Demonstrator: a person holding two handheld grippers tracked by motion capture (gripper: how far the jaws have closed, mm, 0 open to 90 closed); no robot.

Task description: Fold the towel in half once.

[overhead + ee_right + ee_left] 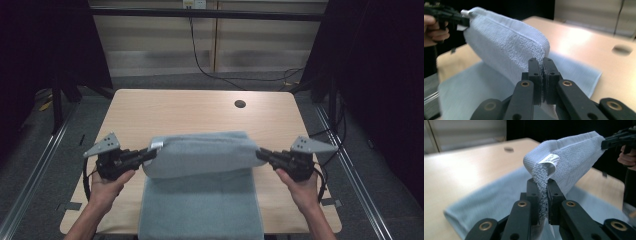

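- The left gripper [148, 155] sits at the left of the high view, held in the person's left hand [107, 182], its grey three-cornered plate [102, 145] on top.
- Its fingers [534, 195] are clenched on the left corner of the grey towel [200, 155]; in the left gripper view the terry edge runs down between them, and a white label [551, 161] hangs just above.
- The towel's lifted edge stretches between the two grippers above the tabletop [165, 110], curving over in a rounded fold.
- The rest of the towel lies flat on the tabletop below that fold and reaches its near edge.
- A round hole [240, 104] lies in the tabletop beyond the towel, towards the right.
- The right gripper [260, 154], in the person's right hand [302, 187], has its fingers [535, 75] clamped on the towel's right corner, the cloth pinched thin between them.
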